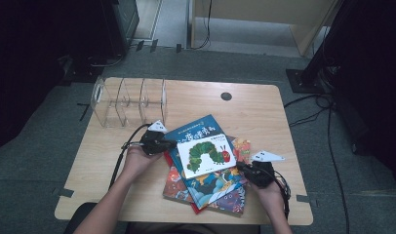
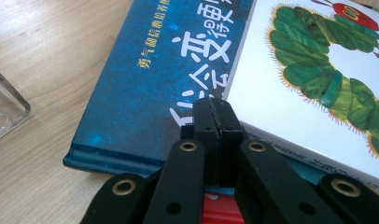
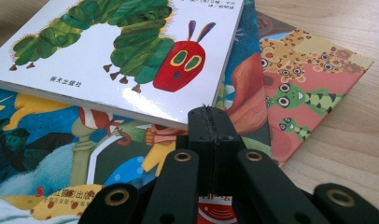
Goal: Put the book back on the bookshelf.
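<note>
- Forearms came in from the near edge of the counter point(image 1: 89, 195), one to each side of the book pile; between them the caterpillar book point(image 1: 207, 155) lay flat on top of the pile, tilted a little against the counter's edges.
- Left tool point(image 1: 170, 145) sat at that book's left edge, jaws pressed together with nothing between them; in the left gripper view the closed tips point(image 2: 217, 122) rested against the white cover's lower left corner, over the blue book point(image 2: 155, 84).
- From the left tool, the clear divider rack point(image 1: 129, 101) stood just beyond and a little to its left, and bare wood lay open on its outer side.
- Caterpillar book's long axis ran from one tool toward the other, so each tool faced a short end; both looked about equally near.
- Right tool point(image 1: 241, 168) was closed on nothing too, its tips point(image 3: 213, 125) just below the white cover's near edge, over the illustrated book point(image 3: 47, 154) beneath.
- Beyond the right tool's tips a pink book point(image 3: 313, 93) stuck out from the pile; outward of it the counter ran clear to its edge.
- Judging by this, a lift would need the jaws opened first, or a squeeze inward from both ends.
</note>
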`<state>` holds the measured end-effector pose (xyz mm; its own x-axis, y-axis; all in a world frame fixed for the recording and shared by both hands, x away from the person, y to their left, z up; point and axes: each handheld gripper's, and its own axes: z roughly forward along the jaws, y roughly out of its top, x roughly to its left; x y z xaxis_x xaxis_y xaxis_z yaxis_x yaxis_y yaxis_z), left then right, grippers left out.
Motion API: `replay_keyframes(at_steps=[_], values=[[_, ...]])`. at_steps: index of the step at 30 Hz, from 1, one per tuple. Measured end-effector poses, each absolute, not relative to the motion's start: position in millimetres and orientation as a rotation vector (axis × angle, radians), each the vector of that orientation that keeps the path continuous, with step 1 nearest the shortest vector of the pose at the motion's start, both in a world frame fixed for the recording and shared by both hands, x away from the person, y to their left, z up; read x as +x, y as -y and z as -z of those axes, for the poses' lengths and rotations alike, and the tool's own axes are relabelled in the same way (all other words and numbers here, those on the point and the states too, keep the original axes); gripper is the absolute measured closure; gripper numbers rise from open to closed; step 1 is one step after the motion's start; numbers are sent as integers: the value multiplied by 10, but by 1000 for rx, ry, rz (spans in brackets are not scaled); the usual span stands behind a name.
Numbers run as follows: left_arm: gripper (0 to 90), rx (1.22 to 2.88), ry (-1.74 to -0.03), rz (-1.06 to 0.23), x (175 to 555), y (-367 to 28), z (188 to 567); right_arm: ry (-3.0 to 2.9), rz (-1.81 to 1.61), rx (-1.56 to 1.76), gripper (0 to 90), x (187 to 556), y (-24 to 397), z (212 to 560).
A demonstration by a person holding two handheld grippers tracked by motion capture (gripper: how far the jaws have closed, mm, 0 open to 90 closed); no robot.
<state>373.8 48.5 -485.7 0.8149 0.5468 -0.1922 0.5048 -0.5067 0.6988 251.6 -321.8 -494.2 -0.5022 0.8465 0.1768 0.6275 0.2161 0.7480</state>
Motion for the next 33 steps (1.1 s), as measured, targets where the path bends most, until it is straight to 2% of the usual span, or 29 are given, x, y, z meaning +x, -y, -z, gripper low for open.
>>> replay_keyframes(at_steps=[7, 11, 14, 33], values=[[900, 2188, -770, -109, 3763, -480, 4869, -2223, -1189, 1396, 900, 2553, 3243, 4953], [900, 2186, -764, -68, 3771, -484, 4871, -2224, -1189, 1398, 900, 2566, 3236, 4953], [900, 2208, -760, -104, 3731, -463, 4854, -2225, -1194, 1395, 900, 2582, 3240, 4955], [900, 2258, -765, -57, 3470, -554, 4812, -2228, -1207, 1383, 900, 2699, 3220, 4965]])
